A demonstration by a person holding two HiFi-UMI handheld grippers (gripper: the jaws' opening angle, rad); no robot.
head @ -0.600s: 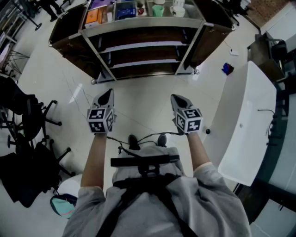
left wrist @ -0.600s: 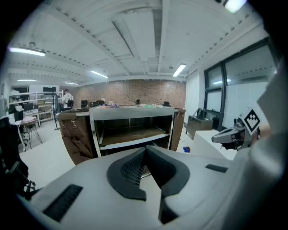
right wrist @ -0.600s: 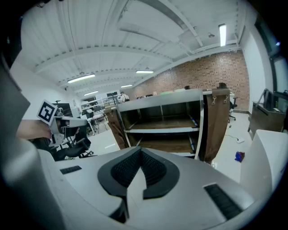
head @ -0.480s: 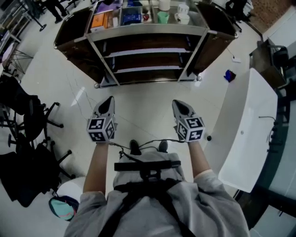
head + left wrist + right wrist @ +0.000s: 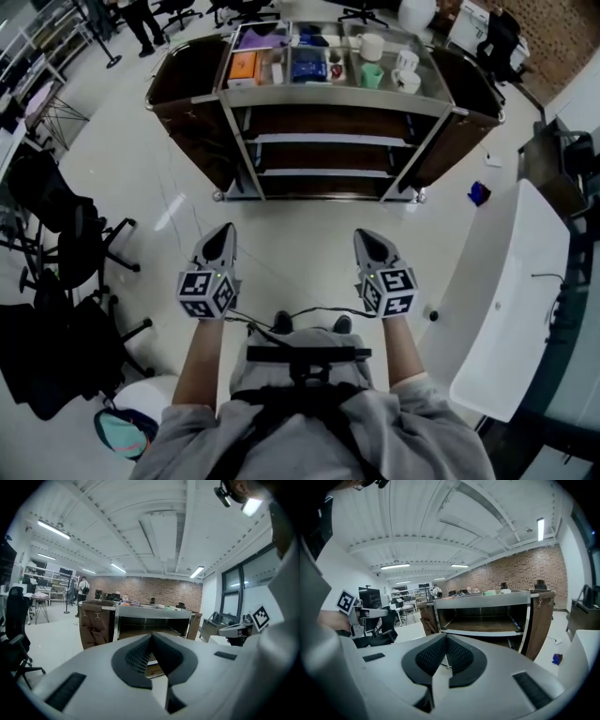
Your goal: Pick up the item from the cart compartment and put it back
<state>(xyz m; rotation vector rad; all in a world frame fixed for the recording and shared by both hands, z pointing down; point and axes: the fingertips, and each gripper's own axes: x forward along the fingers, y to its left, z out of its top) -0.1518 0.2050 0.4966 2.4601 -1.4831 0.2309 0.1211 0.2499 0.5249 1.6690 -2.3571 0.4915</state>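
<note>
Grey moulded shells form both tools. The left gripper [image 5: 222, 232] and the right gripper [image 5: 367, 236] are held side by side ahead of the person's waist. Both are aimed at 12 o'clock and pitched slightly downward. In each gripper view the ribbed pads meet along their length with nothing between them, so both sets of jaws are closed and empty.

A white table [image 5: 506, 309] lies at 3 o'clock of the right gripper. Office chairs [image 5: 70, 234] stand at 9 o'clock of the left one.

Pale floor [image 5: 291, 220] separates the jaw tips from the cart [image 5: 330, 91], which stands well apart at 12 o'clock. Its long axis runs from 9 to 3 o'clock, square across the line of both tools.

The cart's top tray is divided into compartments. From the 9 o'clock end, the front row holds:
- an orange box [image 5: 243, 66];
- a blue packet [image 5: 307, 66];
- a green cup [image 5: 372, 75];
- white mugs [image 5: 406, 71].

A purple item [image 5: 258, 39] sits in the far row.

The task does not say which item is meant. Every candidate lies in this tray, at 12 o'clock and out of reach. The left gripper lines up with the orange-box end and the right gripper with the cup-and-mug end. Neither is clearly nearer the cart. The coming move probably calls for closing the floor gap toward 12 o'clock, then opening one set of jaws over the chosen compartment.
</note>
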